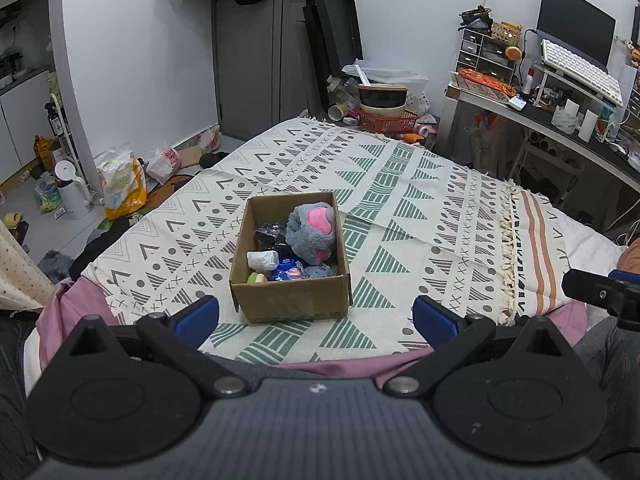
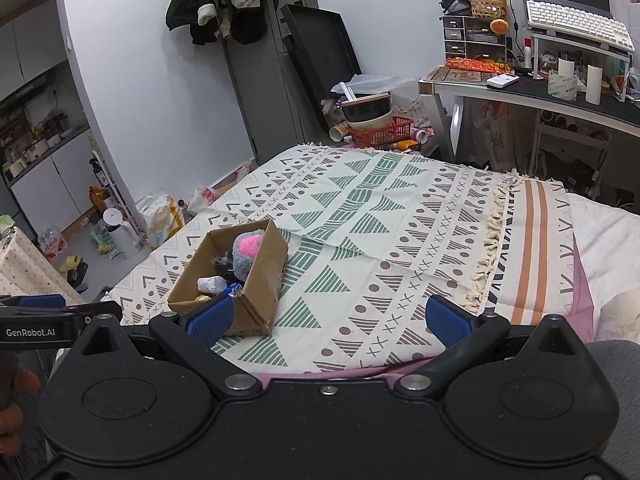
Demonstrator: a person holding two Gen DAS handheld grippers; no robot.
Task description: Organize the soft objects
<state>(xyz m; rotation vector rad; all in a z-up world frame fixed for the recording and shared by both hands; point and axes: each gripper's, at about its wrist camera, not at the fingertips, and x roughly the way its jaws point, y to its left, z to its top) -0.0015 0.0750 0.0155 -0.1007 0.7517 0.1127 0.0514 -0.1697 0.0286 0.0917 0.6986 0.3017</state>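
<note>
An open cardboard box (image 1: 289, 303) sits on the patterned blanket (image 1: 400, 184), just beyond my left gripper (image 1: 316, 318), which is open and holds nothing. Inside lie a grey plush paw with pink pads (image 1: 312, 232), a white soft piece (image 1: 262, 259), a blue packet (image 1: 285, 270) and dark items. In the right wrist view the same box (image 2: 256, 280) stands at the left, with the plush paw (image 2: 246, 252) showing. My right gripper (image 2: 328, 322) is open and empty; its left fingertip (image 2: 210, 320) overlaps the box's near corner in the image.
The blanket covers a bed, with a fringe seam (image 1: 506, 256) and striped cloth at the right. A desk (image 1: 560, 120) with keyboard and monitor stands at the far right. A red basket (image 1: 386, 120) with bowls sits beyond the bed. Bags and a white kettle (image 1: 72, 190) clutter the floor on the left.
</note>
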